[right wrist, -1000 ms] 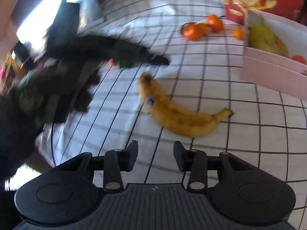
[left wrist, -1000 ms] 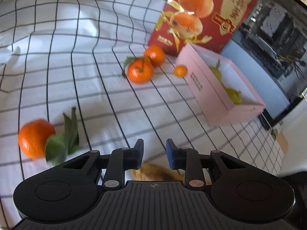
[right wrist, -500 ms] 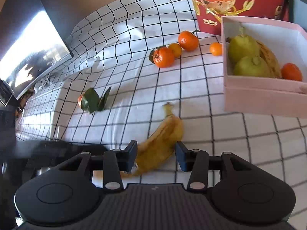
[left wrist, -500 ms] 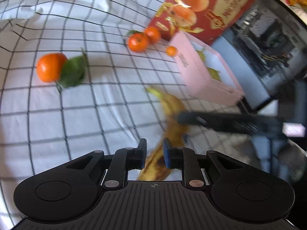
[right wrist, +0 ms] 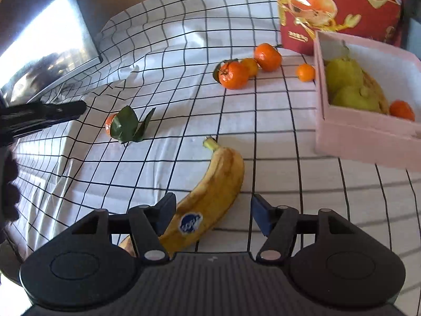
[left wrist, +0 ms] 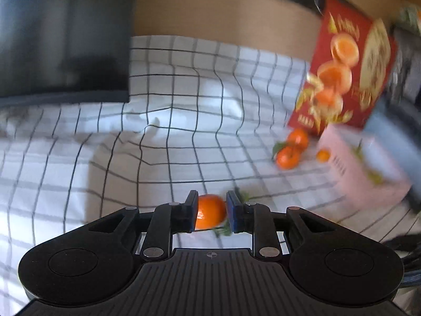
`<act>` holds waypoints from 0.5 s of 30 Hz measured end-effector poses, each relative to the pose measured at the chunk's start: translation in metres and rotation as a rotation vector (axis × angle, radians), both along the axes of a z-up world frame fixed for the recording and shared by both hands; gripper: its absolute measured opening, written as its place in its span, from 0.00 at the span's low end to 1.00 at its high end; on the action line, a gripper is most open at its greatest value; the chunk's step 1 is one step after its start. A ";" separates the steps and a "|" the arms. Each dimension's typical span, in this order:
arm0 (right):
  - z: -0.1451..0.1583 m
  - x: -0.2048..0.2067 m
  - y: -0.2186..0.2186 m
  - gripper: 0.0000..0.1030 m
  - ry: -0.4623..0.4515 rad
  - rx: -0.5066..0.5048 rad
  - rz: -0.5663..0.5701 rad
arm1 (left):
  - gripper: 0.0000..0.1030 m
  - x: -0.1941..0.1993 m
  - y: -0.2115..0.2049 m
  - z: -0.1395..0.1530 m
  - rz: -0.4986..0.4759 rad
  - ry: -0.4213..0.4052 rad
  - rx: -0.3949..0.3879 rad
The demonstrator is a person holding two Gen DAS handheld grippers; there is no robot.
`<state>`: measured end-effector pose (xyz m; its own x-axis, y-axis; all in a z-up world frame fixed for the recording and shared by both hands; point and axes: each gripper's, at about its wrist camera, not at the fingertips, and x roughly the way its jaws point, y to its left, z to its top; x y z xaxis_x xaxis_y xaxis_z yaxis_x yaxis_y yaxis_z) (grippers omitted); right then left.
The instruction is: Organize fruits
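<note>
- Left claw (left wrist: 210, 214): its fingers sit on either side of the leafy tangerine (left wrist: 210, 211), which lies on the checked cloth (left wrist: 168, 142); whether the pads press it or merely frame it I cannot tell, as the view is blurred.
- In the right wrist view, that leafy tangerine (right wrist: 110, 125) lies left of the banana (right wrist: 210, 192), its green leaves facing the camera.
- Right claw (right wrist: 213, 210): fingers spread wide, the banana lying between them on the cloth, its stem end pointing away and a blue sticker on its peel.
- Beyond the banana, a cluster of tangerines (right wrist: 244, 65) sits on the cloth.
- Right of the banana stands the pink box (right wrist: 363, 131), holding pears (right wrist: 347, 84) and one tangerine; the red gift box (right wrist: 342, 8) stands behind it.
</note>
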<state>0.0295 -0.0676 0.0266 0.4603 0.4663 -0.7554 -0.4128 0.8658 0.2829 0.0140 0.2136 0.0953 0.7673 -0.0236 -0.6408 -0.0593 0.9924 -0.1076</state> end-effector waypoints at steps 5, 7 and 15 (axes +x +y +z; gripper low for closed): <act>0.002 -0.015 0.003 0.67 -0.016 -0.032 0.012 | 0.27 0.014 -0.027 -0.004 -0.101 0.006 0.085; 0.003 -0.019 0.003 0.67 -0.024 -0.043 0.013 | 0.27 0.019 -0.037 0.003 -0.160 -0.023 0.047; 0.005 -0.030 0.001 0.67 -0.045 -0.085 0.012 | 0.29 0.088 -0.097 -0.008 -0.278 -0.017 0.007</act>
<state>-0.0002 -0.0669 0.0315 0.4890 0.4070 -0.7715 -0.4342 0.8807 0.1893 0.1025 0.1168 0.0873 0.7428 -0.2307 -0.6285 0.2174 0.9710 -0.0995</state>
